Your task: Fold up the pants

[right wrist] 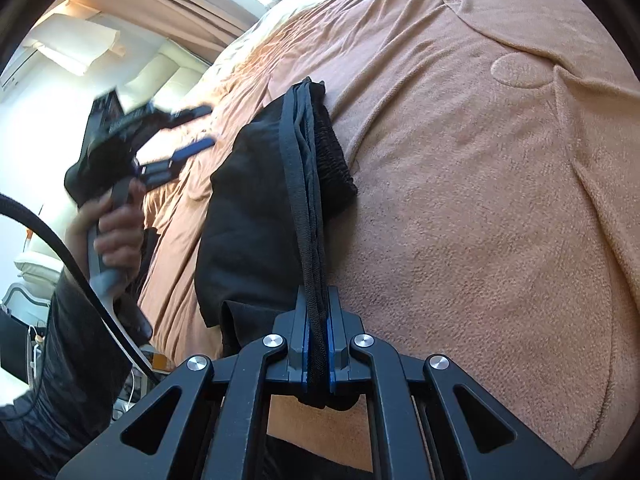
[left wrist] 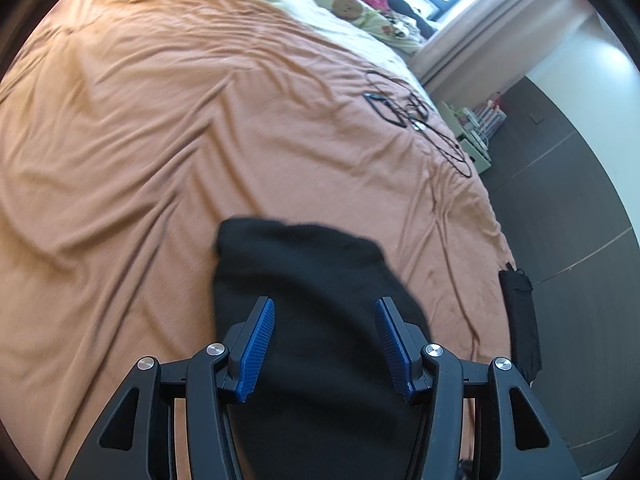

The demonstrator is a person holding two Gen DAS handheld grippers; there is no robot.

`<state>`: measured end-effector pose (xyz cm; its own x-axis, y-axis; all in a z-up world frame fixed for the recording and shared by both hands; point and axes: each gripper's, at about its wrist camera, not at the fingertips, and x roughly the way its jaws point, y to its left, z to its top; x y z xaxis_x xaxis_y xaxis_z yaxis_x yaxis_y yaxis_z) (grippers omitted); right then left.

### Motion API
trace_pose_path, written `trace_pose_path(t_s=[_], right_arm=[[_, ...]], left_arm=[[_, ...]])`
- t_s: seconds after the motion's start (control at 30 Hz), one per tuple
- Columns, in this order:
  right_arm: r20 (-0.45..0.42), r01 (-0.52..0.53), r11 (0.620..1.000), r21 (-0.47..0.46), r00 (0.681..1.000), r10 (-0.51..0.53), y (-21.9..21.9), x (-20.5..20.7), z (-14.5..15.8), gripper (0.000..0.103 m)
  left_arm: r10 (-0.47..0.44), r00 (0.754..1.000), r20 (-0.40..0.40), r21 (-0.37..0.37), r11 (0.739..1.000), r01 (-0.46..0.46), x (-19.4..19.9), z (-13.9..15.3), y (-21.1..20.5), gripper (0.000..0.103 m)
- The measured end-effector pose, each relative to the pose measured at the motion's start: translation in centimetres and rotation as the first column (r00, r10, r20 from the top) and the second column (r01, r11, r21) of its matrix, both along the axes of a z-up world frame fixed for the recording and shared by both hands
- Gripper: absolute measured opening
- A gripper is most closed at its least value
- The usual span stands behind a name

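Blue ribbed fingers (left wrist: 256,344) of the left gripper (left wrist: 325,346) stand apart with nothing pressed between them – the black pants (left wrist: 312,280) lie beyond and below the gap, not touched by either pad. From the right wrist view the same left gripper (right wrist: 200,128) shows blurred, raised off the fabric to the left of the pants, its fingers spread, held by a hand (right wrist: 116,236) in a dark sleeve (right wrist: 68,360)

On the other side the right gripper (right wrist: 318,344) is clamped tight on a bunched edge of the pants (right wrist: 248,216), the layered black seams squeezed between its blue pads and running straight ahead from the tips. The rest of the garment lies in a folded heap on the orange blanket (right wrist: 480,200), with the ribbed waistband end (right wrist: 336,148) at the far side of the heap

In the left wrist view the blanket (left wrist: 160,140) covers most of a bed, wrinkled – a thin black cable (left wrist: 404,112) is coiled on it near the far edge, well apart from the pants. Dark floor (left wrist: 560,200) shows beside the bed, and a small black pouch-like thing (left wrist: 520,312) hangs at the bed's edge
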<state>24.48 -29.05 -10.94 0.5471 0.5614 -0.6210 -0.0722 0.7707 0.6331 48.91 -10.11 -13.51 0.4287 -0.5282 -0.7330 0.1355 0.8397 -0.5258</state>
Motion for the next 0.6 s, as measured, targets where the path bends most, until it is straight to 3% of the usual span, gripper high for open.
trace_pose_path(t_s=[0.23, 0.37, 0.6], right_arm=[[-0.024, 0.015, 0.999, -0.033, 1.0, -0.016, -0.2, 0.1, 0.9, 0.008], [-0.002, 0.036, 0.999, -0.033, 0.999, -0.036, -0.8, 0.0, 2.0, 0.041], [0.035, 0.02, 0.998, -0.054, 0.999, -0.018, -0.7, 2.0, 2.9, 0.043]], left_arm=[[0.031, 0.998, -0.063, -0.04, 0.999, -0.033, -3.0, -2.5, 2.4, 0.055], [0.025, 0.996, -0.088, -0.063, 0.998, -0.03, -4.7, -3.6, 2.8, 0.055], [0.007, 0.991, -0.134, -0.112, 0.994, -0.022, -6.8, -5.3, 2.5, 0.055]])
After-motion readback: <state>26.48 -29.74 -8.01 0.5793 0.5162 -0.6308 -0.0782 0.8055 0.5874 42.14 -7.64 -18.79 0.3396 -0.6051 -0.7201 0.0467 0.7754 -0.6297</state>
